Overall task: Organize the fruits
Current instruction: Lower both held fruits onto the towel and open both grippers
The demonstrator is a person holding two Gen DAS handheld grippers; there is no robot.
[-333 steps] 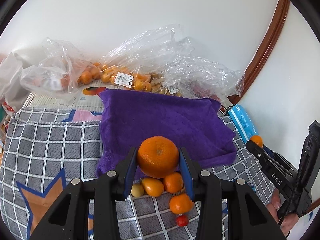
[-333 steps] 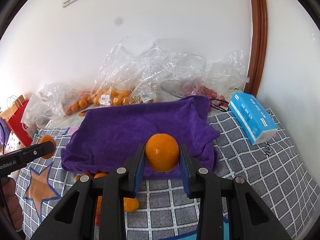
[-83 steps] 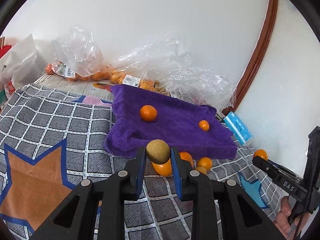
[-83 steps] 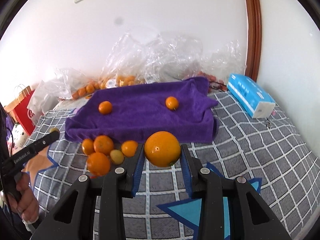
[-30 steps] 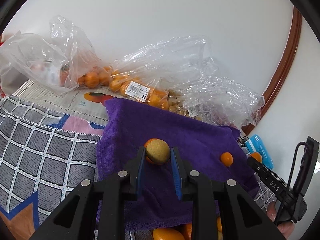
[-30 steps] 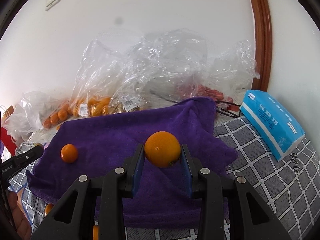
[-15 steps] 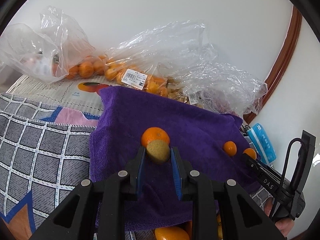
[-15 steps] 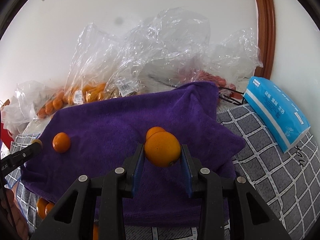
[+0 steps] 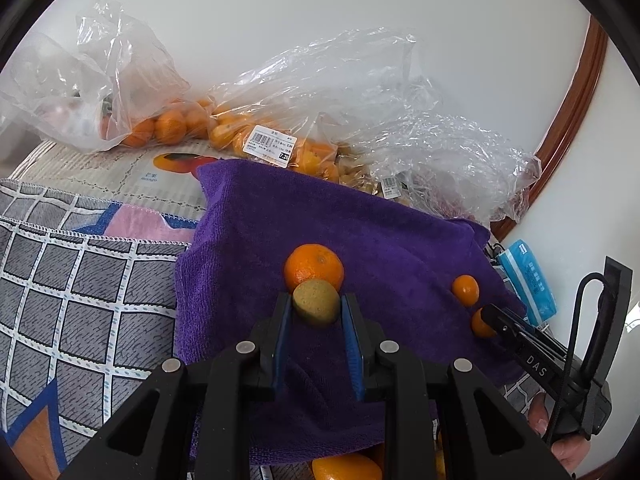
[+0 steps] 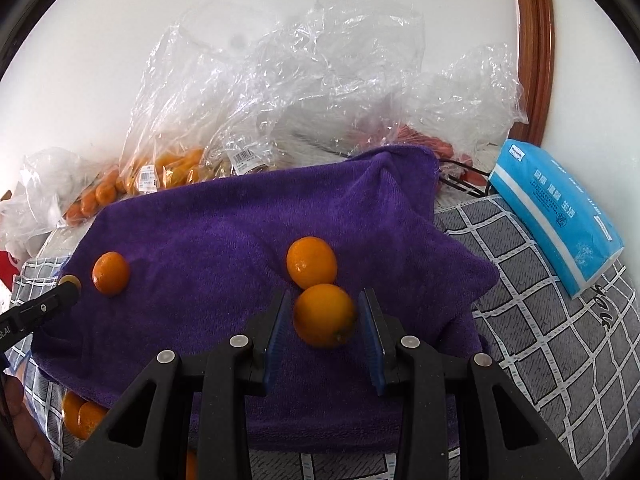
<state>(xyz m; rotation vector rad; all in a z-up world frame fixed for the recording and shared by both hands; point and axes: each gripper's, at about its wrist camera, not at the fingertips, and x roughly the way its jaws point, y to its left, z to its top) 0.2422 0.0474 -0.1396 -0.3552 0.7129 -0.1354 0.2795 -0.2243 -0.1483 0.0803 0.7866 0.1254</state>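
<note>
Over the purple terry towel, L gripper clamps a small dull-yellow round fruit; R gripper pinches a round orange. Placing step; next, prob. lower & release beside the sitting oranges.

I see a small yellow-brown fruit, round and dull-skinned, clamped in my left gripper just in front of a mandarin lying on the purple towel. An orange, glossy with its stem dimple turned low right, sits between the pads of my right gripper; whether both pads touch it, I cannot tell. Just behind it a smaller orange fruit rests on the towel. More oranges lie off the towel's near edge.
</note>
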